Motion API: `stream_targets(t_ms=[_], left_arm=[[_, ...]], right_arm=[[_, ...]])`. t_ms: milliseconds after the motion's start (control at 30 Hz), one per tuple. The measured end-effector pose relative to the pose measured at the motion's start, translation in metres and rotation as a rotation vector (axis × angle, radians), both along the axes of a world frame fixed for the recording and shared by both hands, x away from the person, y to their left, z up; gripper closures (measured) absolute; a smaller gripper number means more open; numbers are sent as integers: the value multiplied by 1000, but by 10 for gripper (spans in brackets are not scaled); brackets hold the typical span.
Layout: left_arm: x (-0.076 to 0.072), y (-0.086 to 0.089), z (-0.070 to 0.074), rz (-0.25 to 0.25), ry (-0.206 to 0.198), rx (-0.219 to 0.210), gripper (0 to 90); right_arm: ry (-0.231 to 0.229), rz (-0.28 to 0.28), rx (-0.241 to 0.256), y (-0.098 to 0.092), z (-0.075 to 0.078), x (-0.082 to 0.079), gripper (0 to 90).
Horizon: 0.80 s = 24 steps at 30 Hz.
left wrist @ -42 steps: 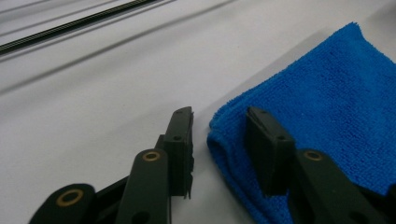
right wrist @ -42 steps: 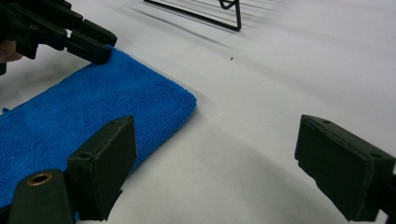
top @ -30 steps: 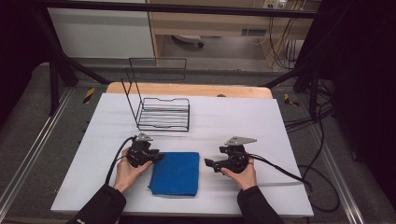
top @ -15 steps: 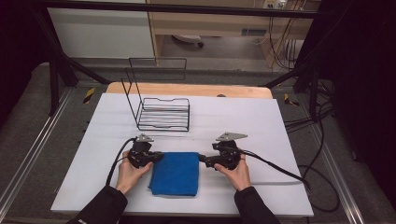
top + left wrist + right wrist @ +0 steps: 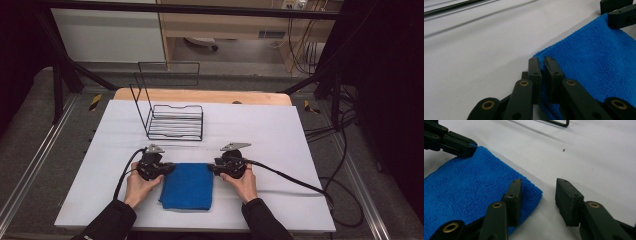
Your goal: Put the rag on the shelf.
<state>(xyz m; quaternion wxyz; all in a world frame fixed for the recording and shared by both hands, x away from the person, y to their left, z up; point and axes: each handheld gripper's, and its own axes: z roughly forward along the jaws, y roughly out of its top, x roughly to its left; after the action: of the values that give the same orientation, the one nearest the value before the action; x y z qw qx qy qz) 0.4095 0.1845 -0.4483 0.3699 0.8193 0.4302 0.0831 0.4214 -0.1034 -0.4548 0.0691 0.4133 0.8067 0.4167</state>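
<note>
A white sheet is covering a wooden table, whose far edge is showing bare. A black wire rack is standing on the sheet toward the far left. Grey floor is lying on both sides, with metal rails running along it and yellow-black tape marks near the table's far corners. Black frame bars are crossing overhead and slanting down at each side. Behind, a pale panel is standing beside a wooden shelf unit. Cables are trailing at the right, where the room is falling dark.
</note>
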Motion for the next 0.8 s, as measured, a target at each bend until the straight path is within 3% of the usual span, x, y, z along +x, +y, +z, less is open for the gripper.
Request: stream_targets(t_ms=[200, 433, 800], left_arm=[[0, 0, 0, -4, -1, -2, 835], [1, 1, 0, -5, 5, -11, 841], [-3, 9, 9, -11, -8, -50, 857]], right_arm=[[7, -5, 4, 2, -3, -4, 675], [69, 20, 31, 2, -2, -4, 841], [54, 28, 66, -1, 8, -7, 863]])
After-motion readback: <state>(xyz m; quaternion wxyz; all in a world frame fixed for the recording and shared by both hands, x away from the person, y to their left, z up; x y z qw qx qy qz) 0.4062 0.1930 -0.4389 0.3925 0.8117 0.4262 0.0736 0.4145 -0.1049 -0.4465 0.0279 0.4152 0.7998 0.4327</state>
